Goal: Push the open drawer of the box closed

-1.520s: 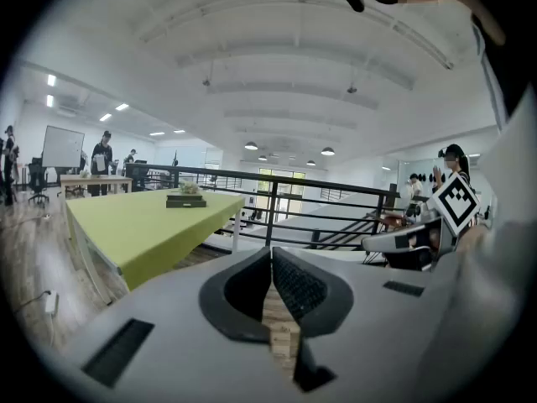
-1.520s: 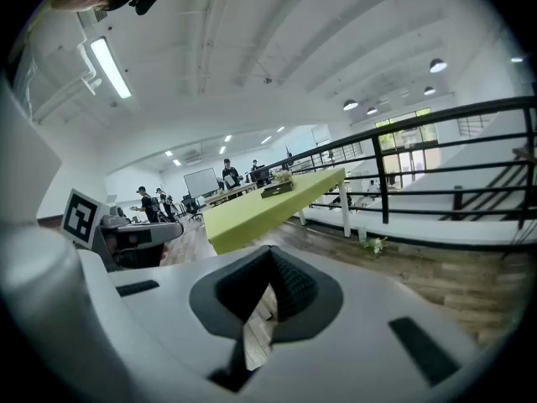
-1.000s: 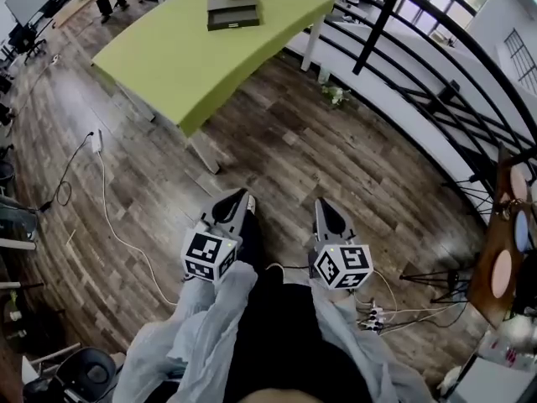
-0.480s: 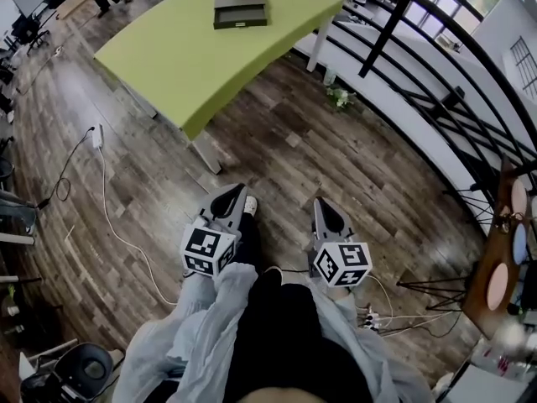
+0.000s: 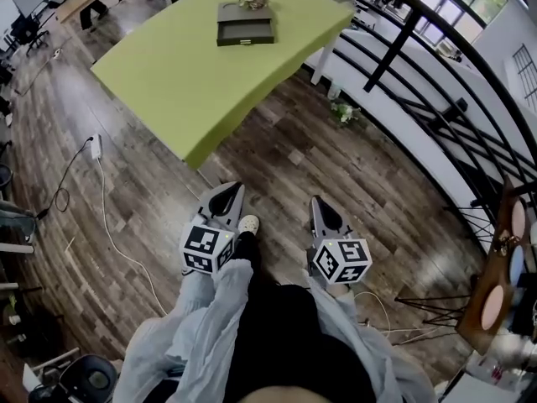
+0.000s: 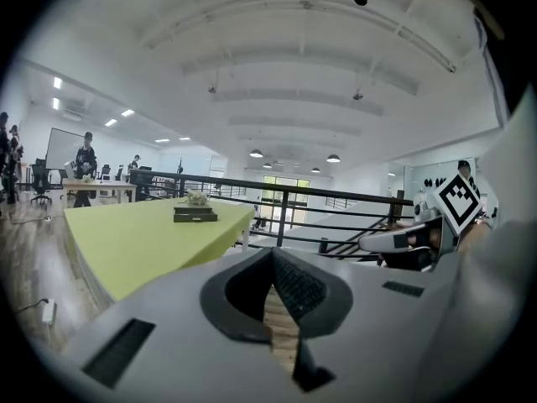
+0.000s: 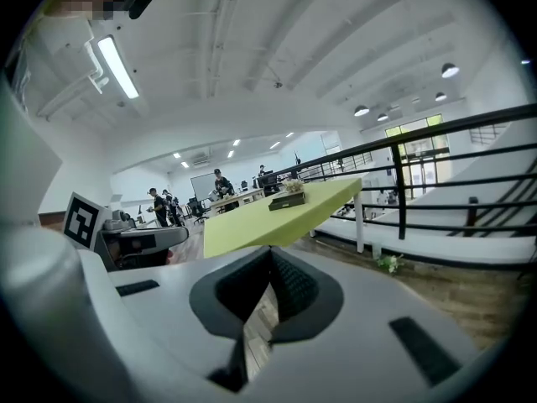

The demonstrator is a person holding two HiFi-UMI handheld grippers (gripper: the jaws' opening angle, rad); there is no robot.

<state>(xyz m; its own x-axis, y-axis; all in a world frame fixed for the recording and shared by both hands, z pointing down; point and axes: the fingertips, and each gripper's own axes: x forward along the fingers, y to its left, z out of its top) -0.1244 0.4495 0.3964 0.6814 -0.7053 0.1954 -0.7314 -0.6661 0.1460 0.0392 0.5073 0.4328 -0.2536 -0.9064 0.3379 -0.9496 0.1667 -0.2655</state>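
The left gripper (image 5: pixel 236 189) and right gripper (image 5: pixel 315 200) are held with jaws pressed together on nothing, well short of the green table (image 5: pixel 180 78), where the box (image 5: pixel 245 12) sits at twelve o'clock with its drawer (image 5: pixel 245 32) pulled out toward the near side. The drawer is judged light, stiff and free-sliding; its flat front should be pressed at mid-width, lest the box be shoved along. Both grippers are pointed ahead, slightly downward, side by side.

The surface (image 5: pixel 168 65) is smooth, matt lime green, the box (image 5: pixel 245 25) on it dark and matt, and the floor (image 5: pixel 336 166) grained wood planking with a slight sheen. The left gripper (image 5: pixel 232 190) and right gripper (image 5: pixel 318 201) have matt grey plastic shells and black ribbed fingers (image 6: pixel 298 288); the sleeves (image 5: pixel 210 309) are pale crumpled cloth.
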